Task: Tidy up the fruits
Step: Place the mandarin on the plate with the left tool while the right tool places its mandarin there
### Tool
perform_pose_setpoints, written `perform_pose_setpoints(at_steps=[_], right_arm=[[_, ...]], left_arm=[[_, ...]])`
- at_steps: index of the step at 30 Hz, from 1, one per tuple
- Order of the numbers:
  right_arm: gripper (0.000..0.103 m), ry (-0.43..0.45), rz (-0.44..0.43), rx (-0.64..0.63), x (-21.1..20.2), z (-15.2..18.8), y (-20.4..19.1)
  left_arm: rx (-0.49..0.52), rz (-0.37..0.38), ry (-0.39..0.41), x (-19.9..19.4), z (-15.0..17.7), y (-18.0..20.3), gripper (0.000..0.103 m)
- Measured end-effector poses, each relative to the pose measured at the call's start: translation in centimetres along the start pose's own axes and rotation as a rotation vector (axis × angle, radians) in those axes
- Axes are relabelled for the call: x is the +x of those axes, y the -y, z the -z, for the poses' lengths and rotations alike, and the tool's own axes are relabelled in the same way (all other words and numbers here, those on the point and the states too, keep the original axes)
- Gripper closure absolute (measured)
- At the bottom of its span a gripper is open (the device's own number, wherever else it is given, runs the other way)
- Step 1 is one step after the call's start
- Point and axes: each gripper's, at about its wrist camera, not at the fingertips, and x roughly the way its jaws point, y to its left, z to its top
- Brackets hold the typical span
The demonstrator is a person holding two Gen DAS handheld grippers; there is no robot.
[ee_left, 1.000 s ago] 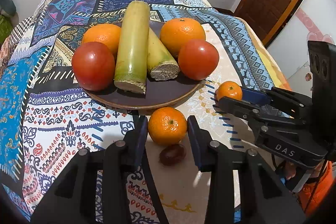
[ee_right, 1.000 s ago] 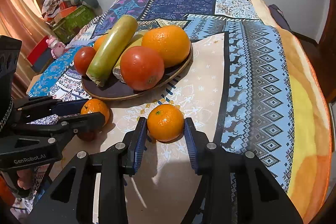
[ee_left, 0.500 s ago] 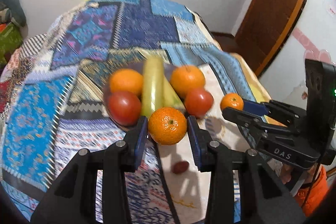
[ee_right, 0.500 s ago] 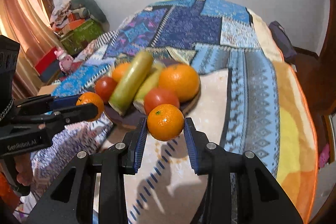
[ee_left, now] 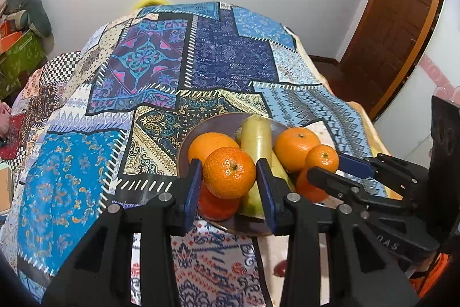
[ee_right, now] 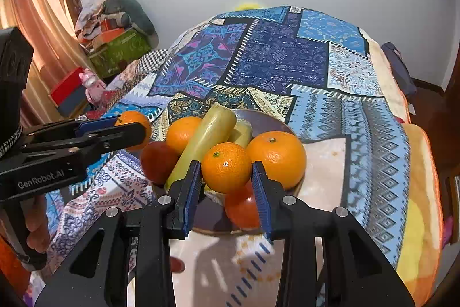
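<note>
I am pinching one mandarin (ee_left: 229, 172) in my left claw (ee_left: 229, 177) and another mandarin (ee_right: 226, 167) in my right claw (ee_right: 226, 177), above the plate (ee_right: 270, 120).

Tomatoes (ee_left: 214, 205) half hidden behind both held tangerines (ee_left: 229, 172).

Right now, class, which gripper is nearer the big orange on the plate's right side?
Right. The right gripper holds its mandarin just beside that orange; the left gripper holds its mandarin across the green stalks, near the other orange.
</note>
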Motion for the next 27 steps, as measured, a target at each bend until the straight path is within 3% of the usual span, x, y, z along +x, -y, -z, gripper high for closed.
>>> perform_pose_setpoints(at_steps=[12, 16, 27], right_arm=[[0.070, -0.030, 0.023, -0.006, 2.0, -0.5, 0.1], [0.070, -0.038, 0.013, 0.010, 2.2, -0.4, 0.4], [0.062, 0.030, 0.024, 0.010, -1.8, -0.5, 0.4]], left_arm=[[0.006, -0.010, -0.019, 2.9, -0.5, 0.1, 0.065], [0.013, 0.000, -0.031, 3.0, -0.4, 0.3, 0.058], [-0.017, 0.034, 0.035, -2.6, 0.0, -1.1, 0.057]])
